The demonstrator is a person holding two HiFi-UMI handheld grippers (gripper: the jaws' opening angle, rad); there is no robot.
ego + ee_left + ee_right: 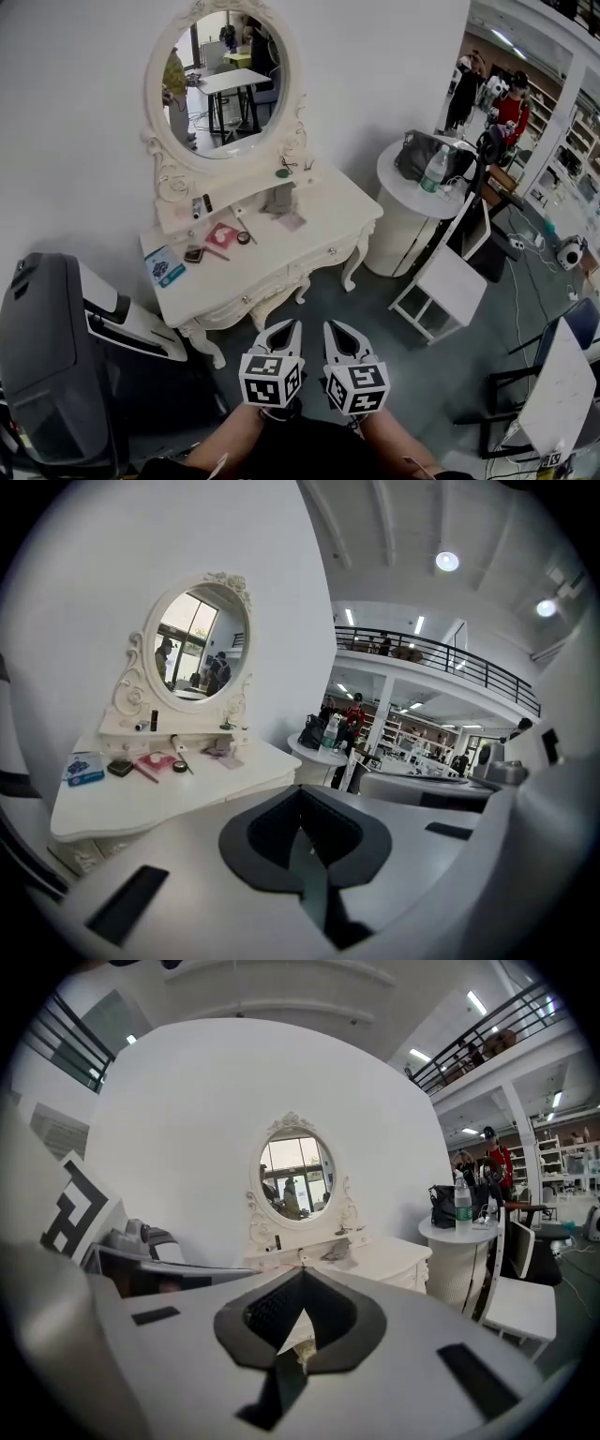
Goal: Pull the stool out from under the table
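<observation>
We look steeply down on a white dressing table whose tabletop [281, 258] runs from the middle left toward the centre of the head view. An oval mirror [223, 80] stands at its back, in the upper left of the frame.

The stool [270, 305] is tucked under the tabletop's front edge, just below the centre of the frame. Only a carved cream part of it shows, and the rest is hidden.

Our left hand-held gripper [292, 325] and right hand-held gripper [332, 325] sit side by side at the lower centre, both pointing up the frame toward the table and short of the stool. In each gripper's own view the jaws are pressed fully together with nothing between them: the left hand-held gripper [300, 787] and the right hand-held gripper [302, 1269] are both empty.

Small items lie on the tabletop, among them a blue packet [166, 269] and a red case [223, 234]. A round side table [398, 230] at the right carries a dark bag [420, 155] and a bottle [434, 171]. A white chair [448, 281] stands below it, and a dark machine [47, 366] fills the lower left.
</observation>
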